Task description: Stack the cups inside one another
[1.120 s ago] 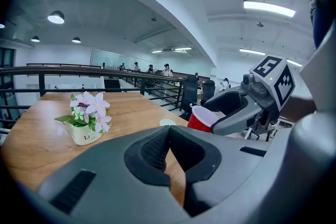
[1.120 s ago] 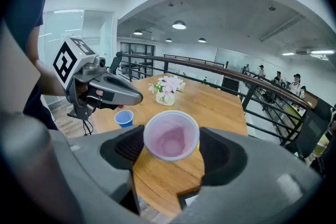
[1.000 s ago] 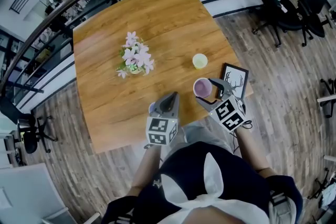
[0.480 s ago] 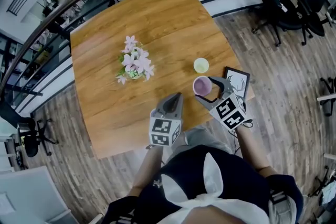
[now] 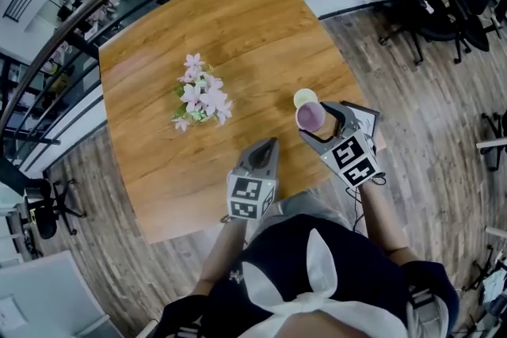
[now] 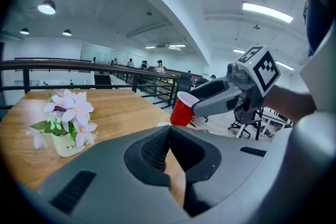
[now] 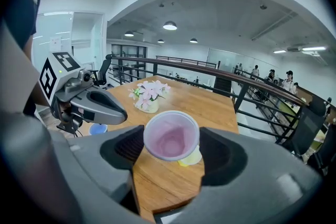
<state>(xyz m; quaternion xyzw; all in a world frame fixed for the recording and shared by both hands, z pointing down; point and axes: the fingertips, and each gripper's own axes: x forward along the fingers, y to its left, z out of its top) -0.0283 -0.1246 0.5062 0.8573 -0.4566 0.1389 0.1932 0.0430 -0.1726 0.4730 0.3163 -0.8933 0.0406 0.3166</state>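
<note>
Now: red cup in your right tool, held over the yellow cup

Your right tool [image 5: 318,123] has its jaws spread wide around the red cup [image 5: 309,116], with the pads pressing on its sides. You hold the cup off the worktop [image 5: 238,28], tipped so that its pale pink inside faces back along the tool. From your head view it overlaps the near edge of the yellow cup [image 5: 303,96], which stands upright on the worktop near the right edge. Whether the two cups touch cannot be told. Just beside them, partly under your right tool, sits a dark-framed picture [image 5: 366,116].

Your left tool [image 5: 269,145] is closed down to a point with nothing between its jaws. In its own view only a thin wedge of wood shows behind the meeting tips. It hangs over the near part of the worktop, to the left of your right tool and apart from it. The right gripper view shows a blue cup [image 7: 97,128] on the worktop just below that left tool. Further in, toward the left, a small pot of pink and white flowers [image 5: 200,95] stands apart from all three cups.
</note>
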